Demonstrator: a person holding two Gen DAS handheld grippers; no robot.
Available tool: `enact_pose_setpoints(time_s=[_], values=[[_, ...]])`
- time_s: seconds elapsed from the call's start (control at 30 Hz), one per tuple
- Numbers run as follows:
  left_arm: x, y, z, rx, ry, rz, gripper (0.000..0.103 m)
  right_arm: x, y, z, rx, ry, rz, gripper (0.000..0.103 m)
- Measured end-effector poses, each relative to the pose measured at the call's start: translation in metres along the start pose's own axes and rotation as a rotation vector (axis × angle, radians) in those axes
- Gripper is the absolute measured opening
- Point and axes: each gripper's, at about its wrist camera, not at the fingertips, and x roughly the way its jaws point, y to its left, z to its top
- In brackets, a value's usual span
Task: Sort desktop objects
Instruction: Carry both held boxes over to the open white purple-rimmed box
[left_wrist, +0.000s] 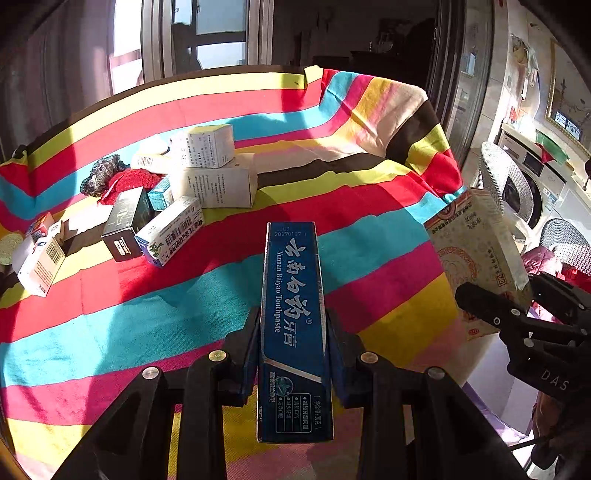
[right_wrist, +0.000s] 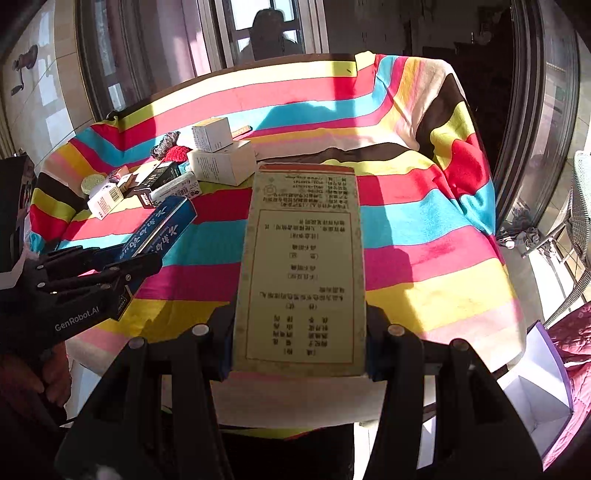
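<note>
My left gripper is shut on a blue toothpaste box and holds it above the striped cloth. It also shows at the left of the right wrist view. My right gripper is shut on a cream medicine box with red borders, held above the table's near edge. That box also shows at the right of the left wrist view. A pile of small boxes lies at the table's far left, also seen in the right wrist view.
A red knitted item and a grey yarn bundle lie behind the pile. A white open box sits on the floor at right. A washing machine and wicker chairs stand beyond the table's right edge.
</note>
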Motion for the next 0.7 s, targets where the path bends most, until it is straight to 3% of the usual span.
enact_pose_setpoints(time_s=[0.13, 0.47, 0.7], values=[[0.005, -0.047, 0.011, 0.132, 0.000, -0.036, 0.033, -0.018, -0.024, -0.012, 0.030, -0.046, -0.080, 0.054], [0.019, -0.176, 0.014, 0.417, 0.057, -0.246, 0.033, -0.062, -0.106, -0.055, 0.245, -0.071, -0.265, 0.054], [0.036, -0.254, 0.003, 0.534, 0.138, -0.367, 0.033, -0.075, -0.171, -0.096, 0.389, -0.009, -0.409, 0.054]])
